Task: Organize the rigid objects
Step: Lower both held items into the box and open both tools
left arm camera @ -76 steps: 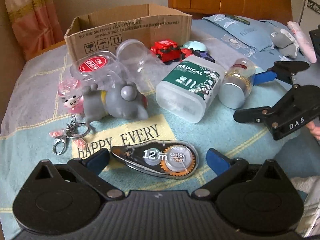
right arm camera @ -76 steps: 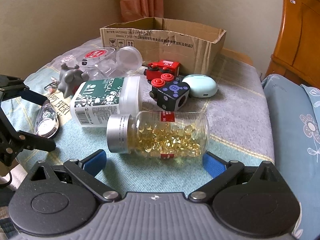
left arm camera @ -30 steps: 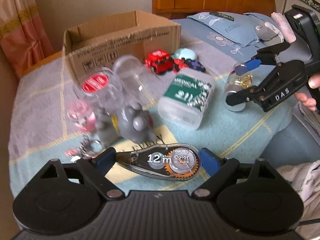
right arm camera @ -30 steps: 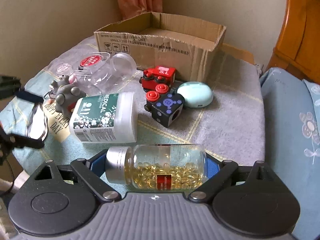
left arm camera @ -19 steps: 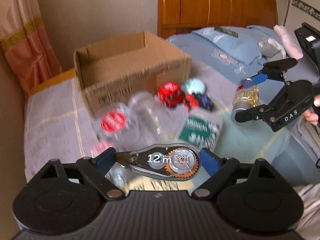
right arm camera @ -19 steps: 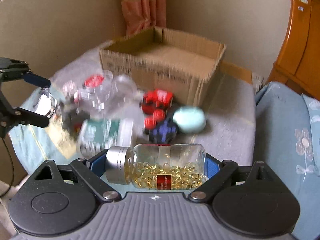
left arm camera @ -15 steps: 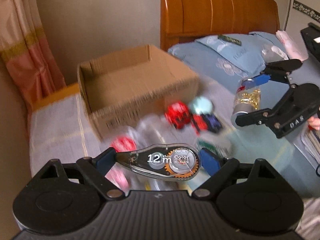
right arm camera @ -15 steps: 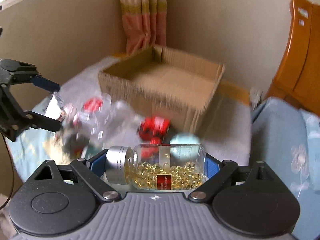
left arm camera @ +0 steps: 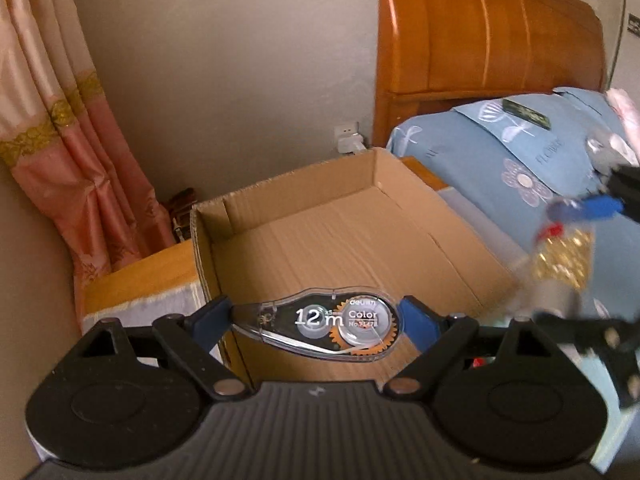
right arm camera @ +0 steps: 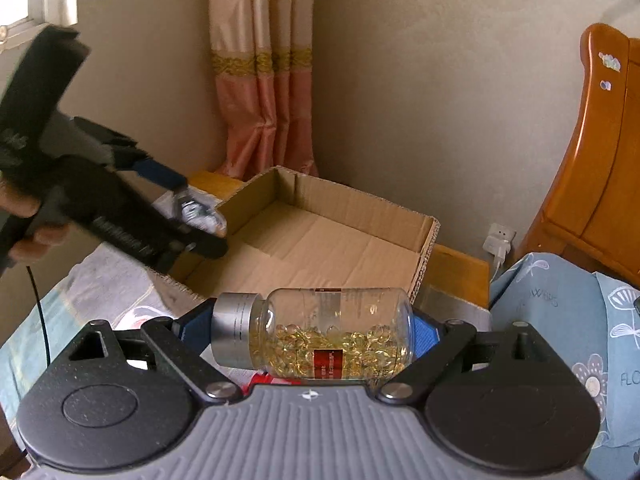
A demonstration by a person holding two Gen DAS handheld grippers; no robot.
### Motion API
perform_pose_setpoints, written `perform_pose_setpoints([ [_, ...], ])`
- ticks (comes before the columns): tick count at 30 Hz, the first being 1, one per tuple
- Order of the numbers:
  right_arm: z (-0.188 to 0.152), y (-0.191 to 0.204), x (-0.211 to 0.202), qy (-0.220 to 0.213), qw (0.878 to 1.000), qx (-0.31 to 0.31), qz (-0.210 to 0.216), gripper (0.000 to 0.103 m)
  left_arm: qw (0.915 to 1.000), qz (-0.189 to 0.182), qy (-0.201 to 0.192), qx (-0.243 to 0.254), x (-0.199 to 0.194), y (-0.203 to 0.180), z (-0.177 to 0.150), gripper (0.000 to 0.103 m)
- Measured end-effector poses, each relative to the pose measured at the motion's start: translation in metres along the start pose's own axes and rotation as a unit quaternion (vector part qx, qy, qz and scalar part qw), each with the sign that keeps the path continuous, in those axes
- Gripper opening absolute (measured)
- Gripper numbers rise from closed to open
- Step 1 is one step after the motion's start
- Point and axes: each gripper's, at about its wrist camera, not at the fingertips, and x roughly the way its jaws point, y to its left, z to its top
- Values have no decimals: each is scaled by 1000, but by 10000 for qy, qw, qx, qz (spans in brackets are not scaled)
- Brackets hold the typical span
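A: The left gripper point(left arm camera: 316, 318) is clamped on the correction tape dispenser point(left arm camera: 320, 324), blue pads at both ends. Its long axis runs across between the fingers, narrow tip toward the left, gear wheel toward the right, printed face up.

B: And the right gripper point(right arm camera: 312, 330) is clamped on the capsule bottle point(right arm camera: 320, 332), lying sideways between the pads, silver cap pointing left, base against the right pad.

A: Both are held in the air over the near edge of the open cardboard box point(left arm camera: 344, 236).

B: My right wrist view shows what yours cannot: the left gripper from the side, with a hand point(right arm camera: 24, 216) wrapped round its handle, its tips at the box's left wall.

A: Mine catches your bottle only as a gold blur at the right edge.

B: The box sits on a cloth-covered bed point(right arm camera: 100, 288). Behind it hang a pink curtain point(right arm camera: 260, 92) and a plain wall, with a wooden headboard point(left arm camera: 480, 28) and blue pillow point(left arm camera: 500, 160) to the right.
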Motion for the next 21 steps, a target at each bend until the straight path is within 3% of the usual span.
perform_pose_setpoints([
  [9, 18, -10, 30, 146, 9998, 64, -97, 96, 9991, 132, -10, -398, 40, 25, 17, 97],
  [21, 40, -28, 77, 328, 9983, 430, -200, 96, 9989, 314, -332, -106, 11, 27, -3, 102],
])
